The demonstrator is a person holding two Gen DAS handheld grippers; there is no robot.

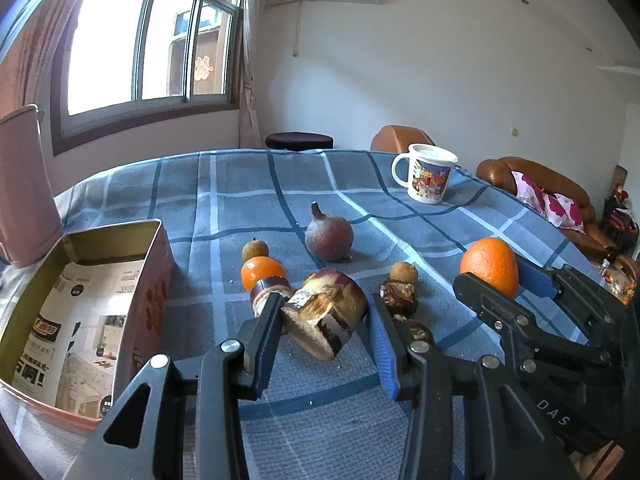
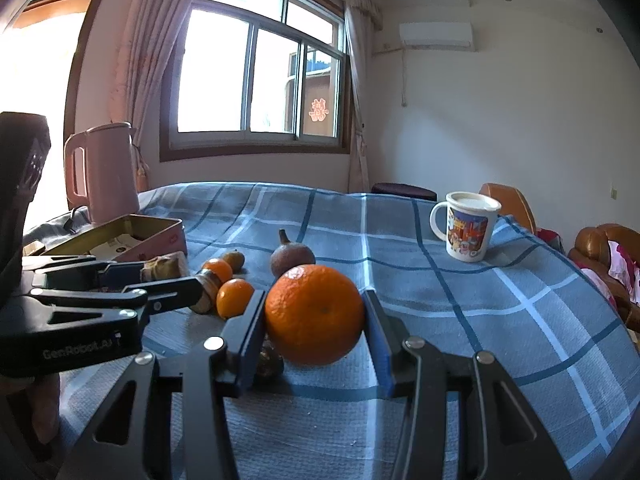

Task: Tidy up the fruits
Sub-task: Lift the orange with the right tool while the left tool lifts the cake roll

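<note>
Round bright orange [image 2: 315, 314], off the blue checked tablecloth [image 2: 520, 320], pinched in right gripper [image 2: 316, 330]; left gripper [image 1: 326, 334] jaws parted, loosely straddling striped brown cane chunk [image 1: 326, 318]. Mid-pickup, probably; next: carry to open gold-lined tin box [image 1: 60, 320], release gently.

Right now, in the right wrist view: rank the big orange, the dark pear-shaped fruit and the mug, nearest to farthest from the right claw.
1. Big orange: between the right claw's fingers, gripped.
2. Dark pear-shaped fruit: just behind the orange, slightly left, on the checked cloth.
3. Mug: far right, near the table's back edge.
</note>
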